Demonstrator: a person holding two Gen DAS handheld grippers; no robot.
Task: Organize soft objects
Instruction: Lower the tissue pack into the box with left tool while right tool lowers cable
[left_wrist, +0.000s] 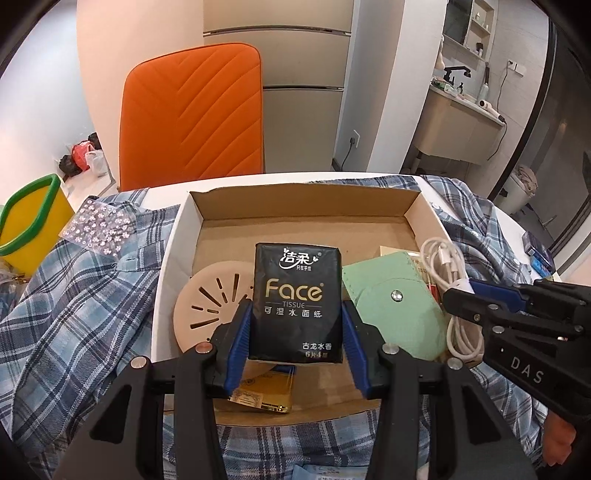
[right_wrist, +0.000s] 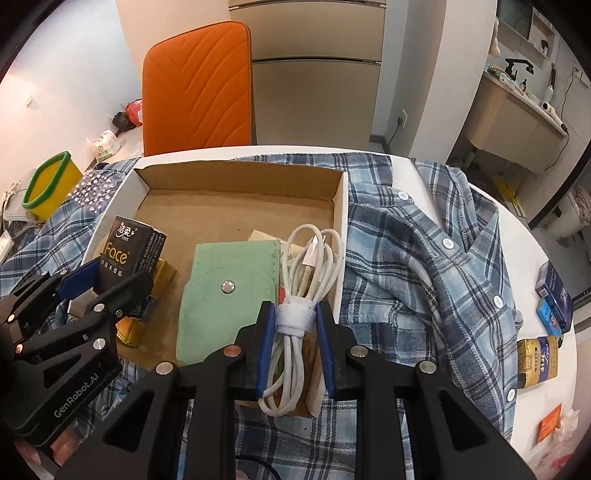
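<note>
Holding a black tissue pack between its blue pads, the left claw keeps it upright over the near part of the box. The right claw grips a coiled white cable at its wrapped middle, at the right wall of the box. Between pack and cable a green pouch lies flat inside the box. The box sits on a plaid shirt spread over the white worktop. Behind the box stands an orange chair.
</note>
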